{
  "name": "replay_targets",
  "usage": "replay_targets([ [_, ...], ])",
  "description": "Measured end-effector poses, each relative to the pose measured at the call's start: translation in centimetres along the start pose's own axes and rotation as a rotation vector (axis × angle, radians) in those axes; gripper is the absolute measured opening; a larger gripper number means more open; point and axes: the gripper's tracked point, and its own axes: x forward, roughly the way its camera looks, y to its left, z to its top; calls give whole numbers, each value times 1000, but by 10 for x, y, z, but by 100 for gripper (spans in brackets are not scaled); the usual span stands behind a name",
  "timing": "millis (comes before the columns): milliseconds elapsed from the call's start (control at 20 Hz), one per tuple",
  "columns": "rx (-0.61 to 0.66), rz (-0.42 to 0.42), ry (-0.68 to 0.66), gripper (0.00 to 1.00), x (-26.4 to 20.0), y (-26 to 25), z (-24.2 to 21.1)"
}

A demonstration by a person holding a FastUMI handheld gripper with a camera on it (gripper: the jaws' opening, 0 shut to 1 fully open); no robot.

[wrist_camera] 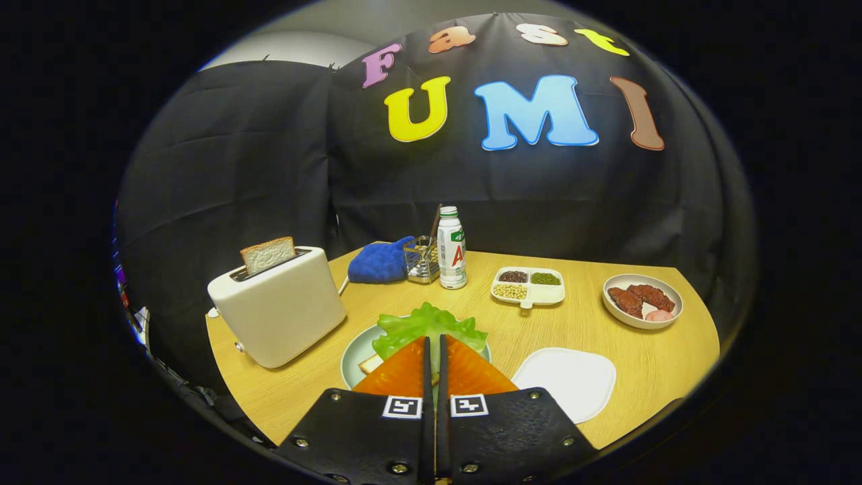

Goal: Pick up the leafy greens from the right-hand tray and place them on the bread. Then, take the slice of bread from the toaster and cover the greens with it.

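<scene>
Fingers [434,357] nearly pressed together over limp, light greens [431,327], seemingly on bread [370,364]; stiff toast [268,254] offers its top edge.

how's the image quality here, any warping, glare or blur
Gripper view: strong fisheye bending, the table edge curves; lighting even, shadows soft, no harsh glare; toaster and leafy greens sharp; the tool, fingers nearly together over the greens, also reads clearly.

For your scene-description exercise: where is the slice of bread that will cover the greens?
The slice of bread stands upright in the toaster, left of the plate.
</scene>
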Motion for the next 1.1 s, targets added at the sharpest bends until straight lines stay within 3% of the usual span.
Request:
replay_targets([
  [350, 49, 28, 21, 1, 28, 12, -13],
  [900, -32, -20, 58, 1, 50, 21, -47],
  [1100, -63, -75, 60, 13, 45, 16, -52],
])
